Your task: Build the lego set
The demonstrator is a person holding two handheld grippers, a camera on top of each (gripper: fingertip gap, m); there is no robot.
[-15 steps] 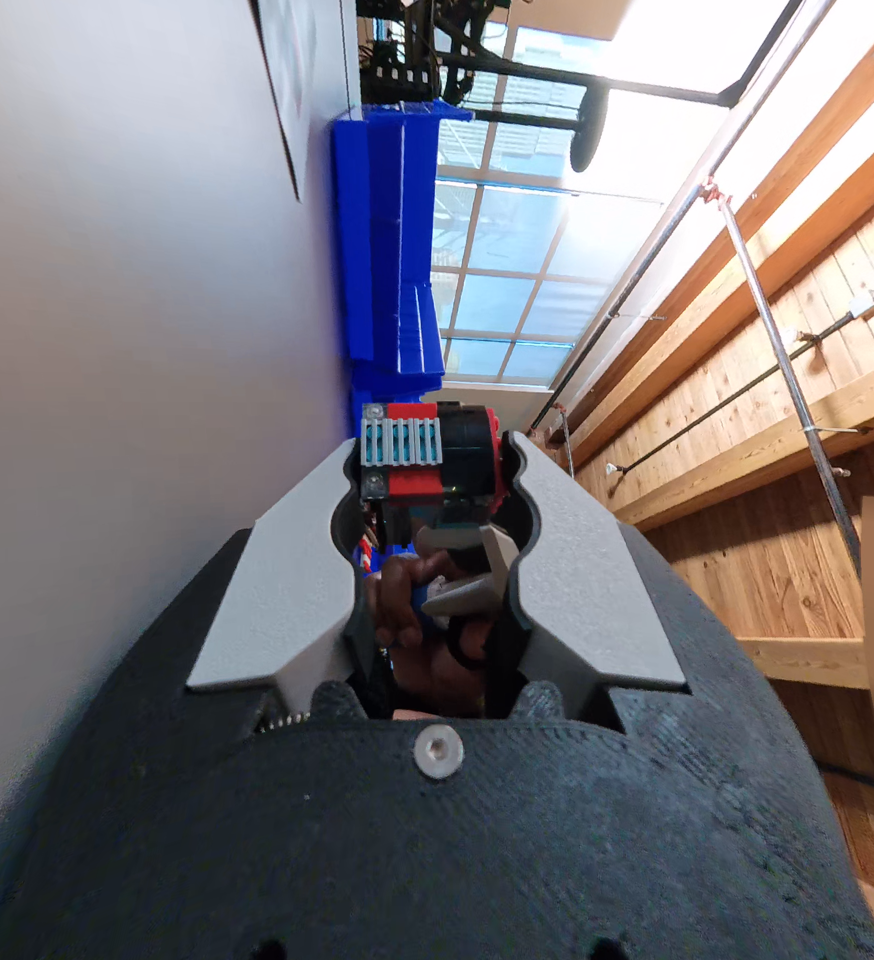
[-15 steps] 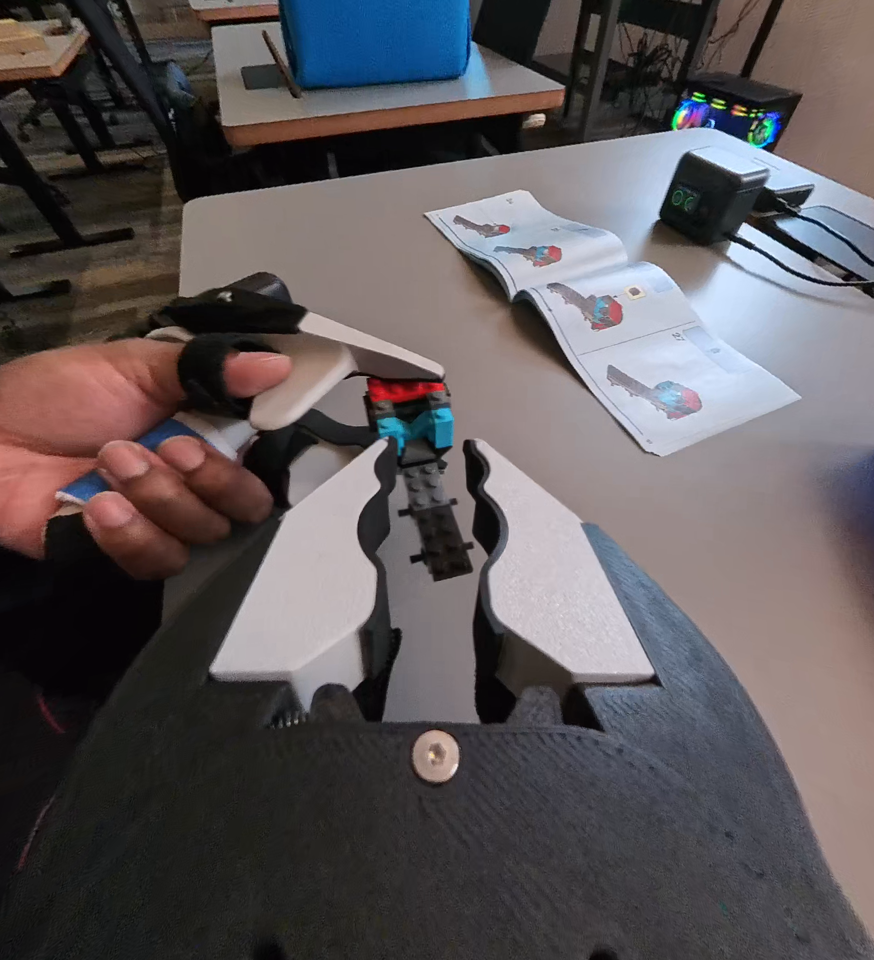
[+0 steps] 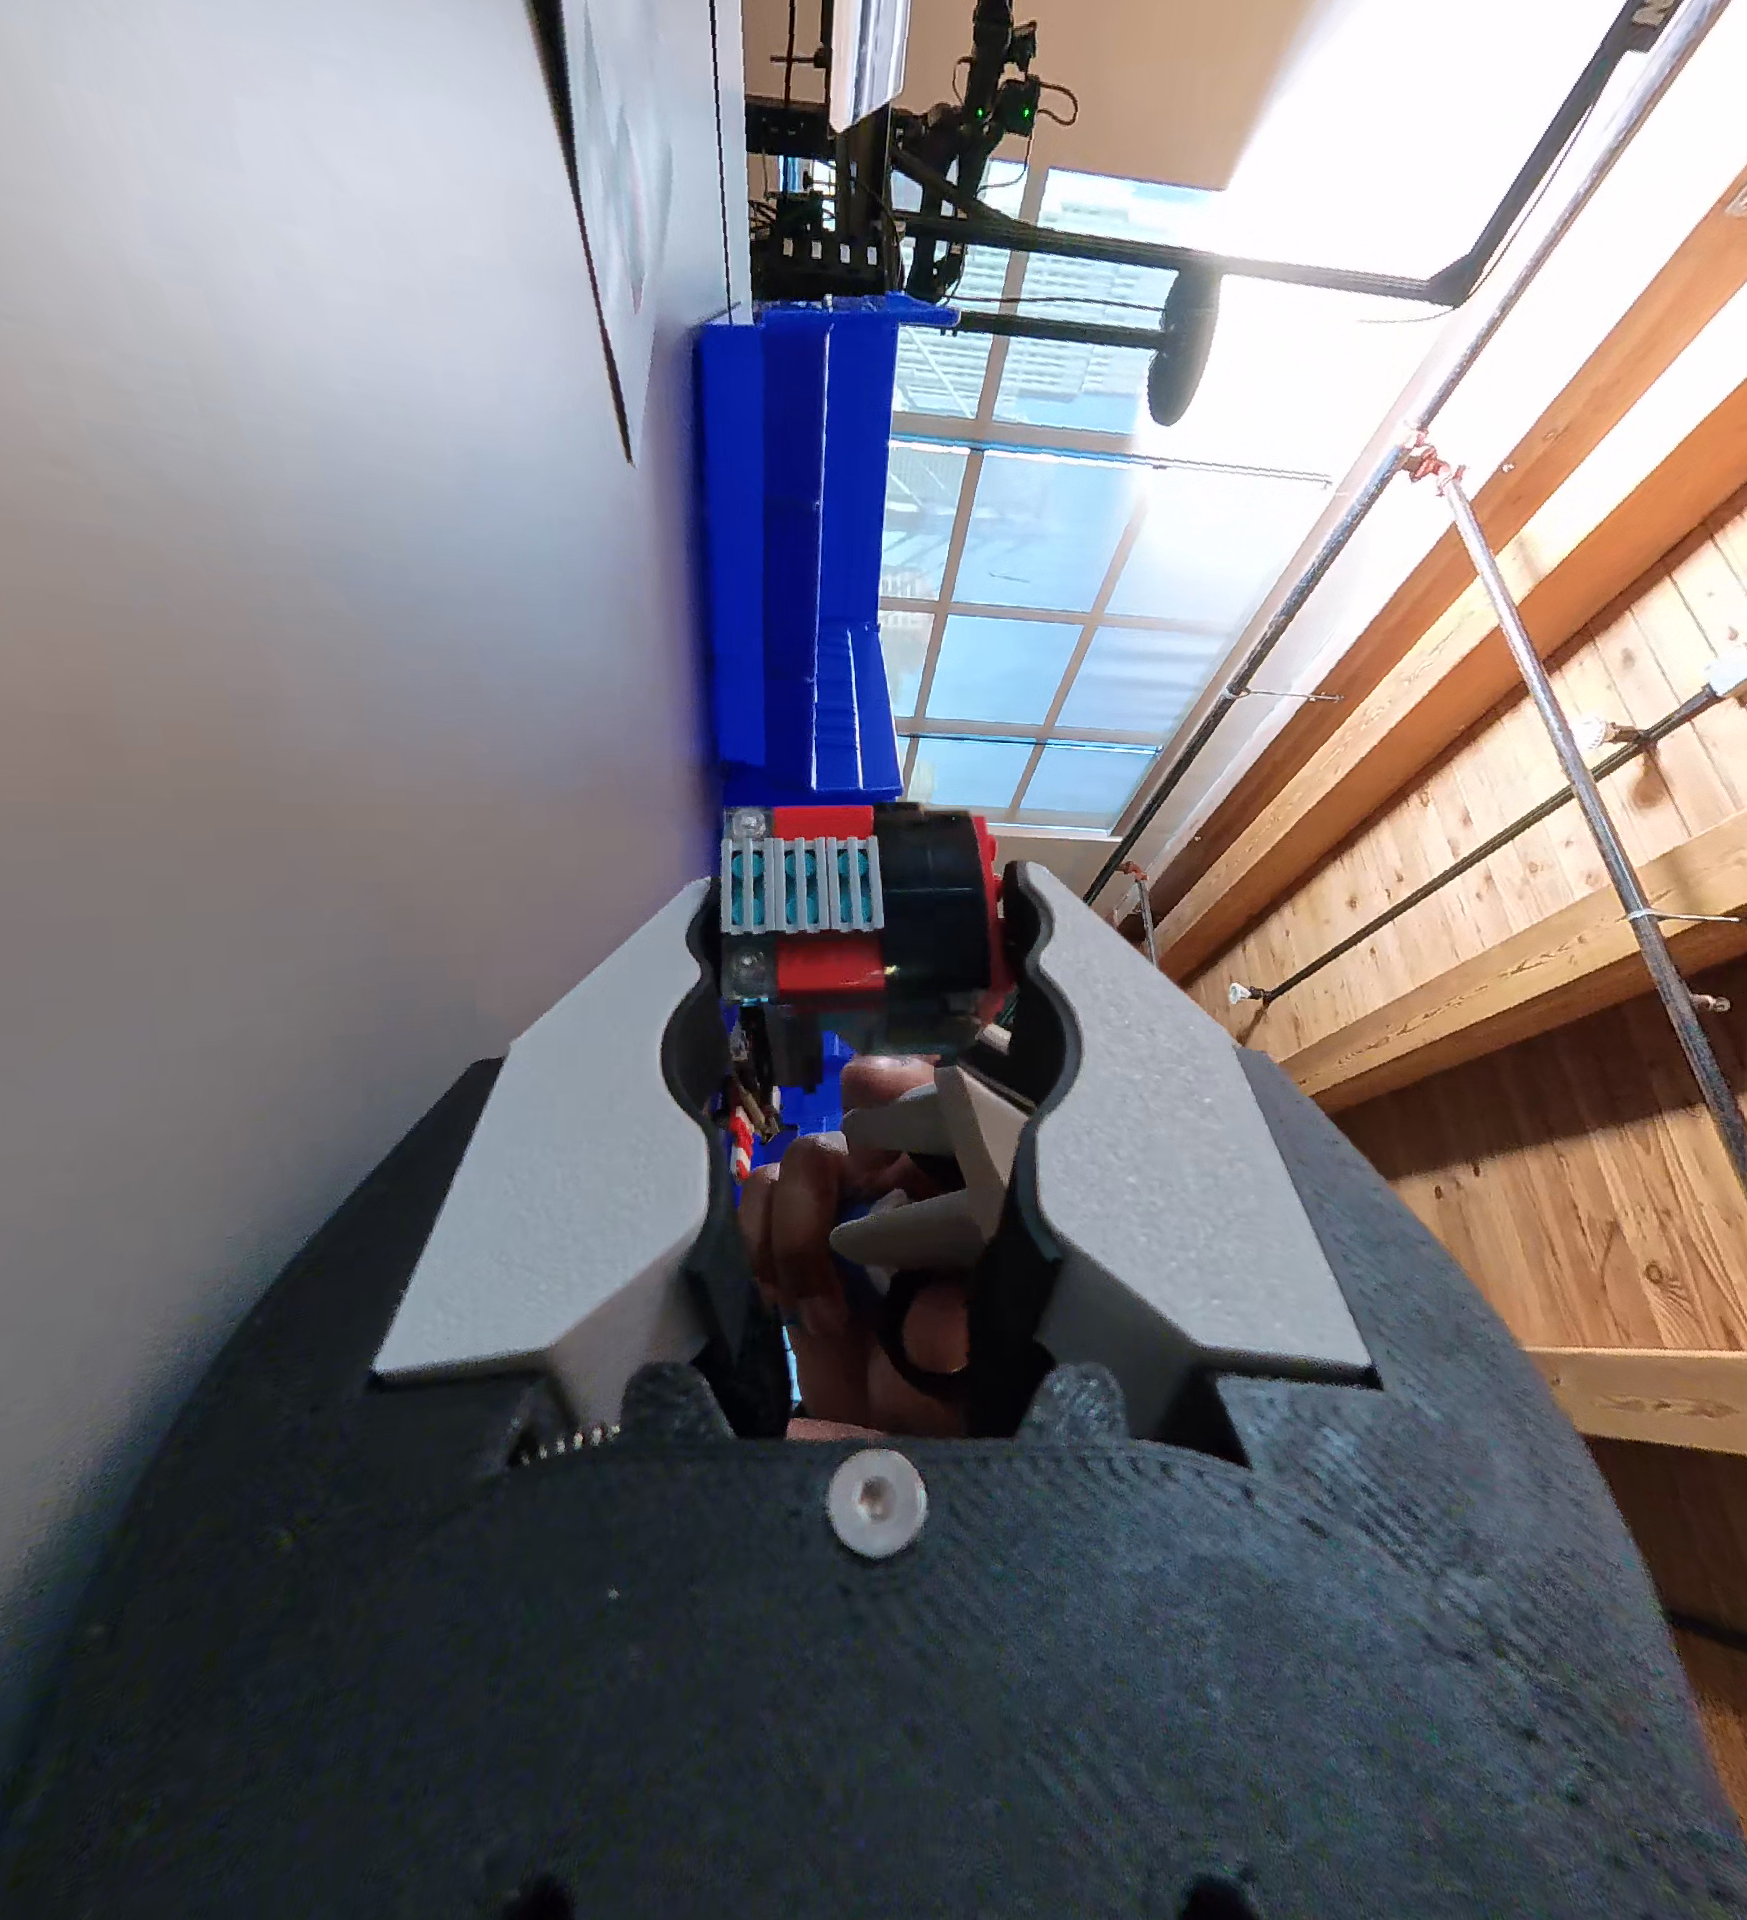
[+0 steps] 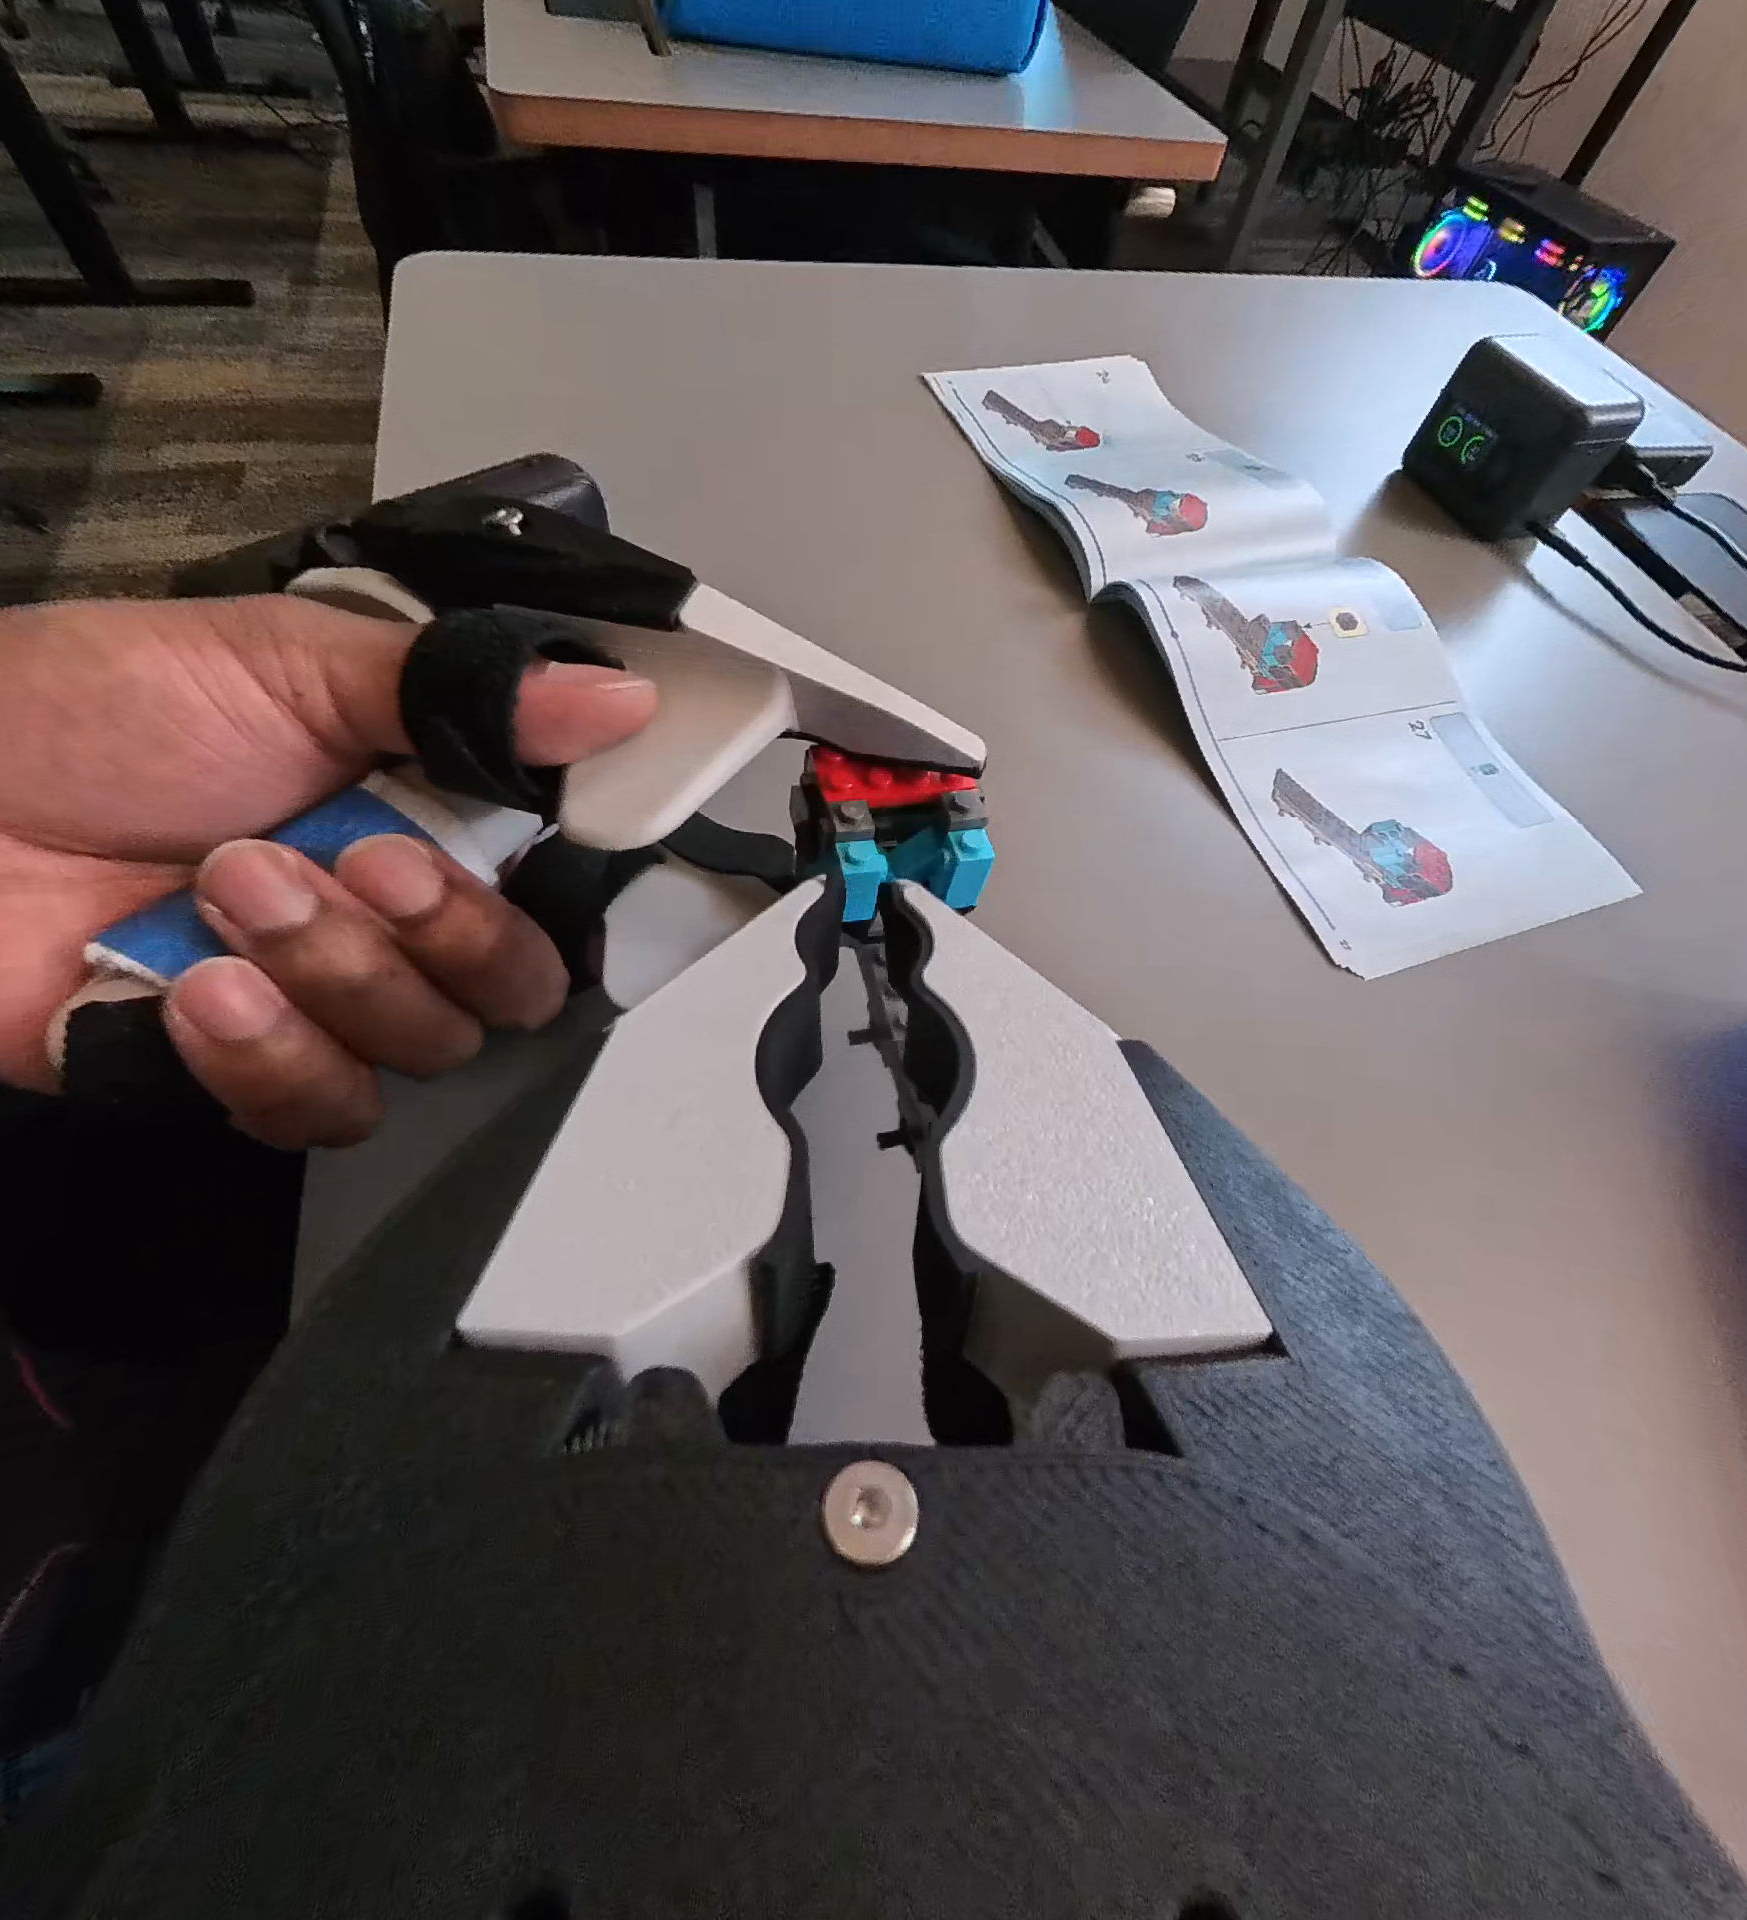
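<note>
Left wrist view, camera rolled on its side: the left gripper [image 3: 864,935], its pale grey fingers [image 3: 578,1164] matte and wave-edged on a rough black printed body, pinches the lego model [image 3: 853,914] by its blocky head, a red and black cluster with a ribbed grey grille over teal. Beyond it a glossy blue plastic bin [image 3: 796,540] stands on the grey bench [image 3: 277,623] (its contents cannot be seen), with window panes and knotty wooden planks behind. Through the gap between the fingers show the right gripper [image 3: 926,1174] and the hand [image 3: 848,1299] around it. Right wrist view: the right gripper [image 4: 864,894] has its fingers [image 4: 661,1153] drawn close but not touching, flanking the model's [image 4: 895,831] narrow dark studded tail just below two teal bricks; whether they grip it cannot be told. Only here do the person's left hand [image 4: 173,831], strapped to a blue-taped handle, an open instruction booklet [image 4: 1295,665] lying flat on the smooth bench [image 4: 692,416], and a black box-shaped device [image 4: 1518,436] with cables appear.
</note>
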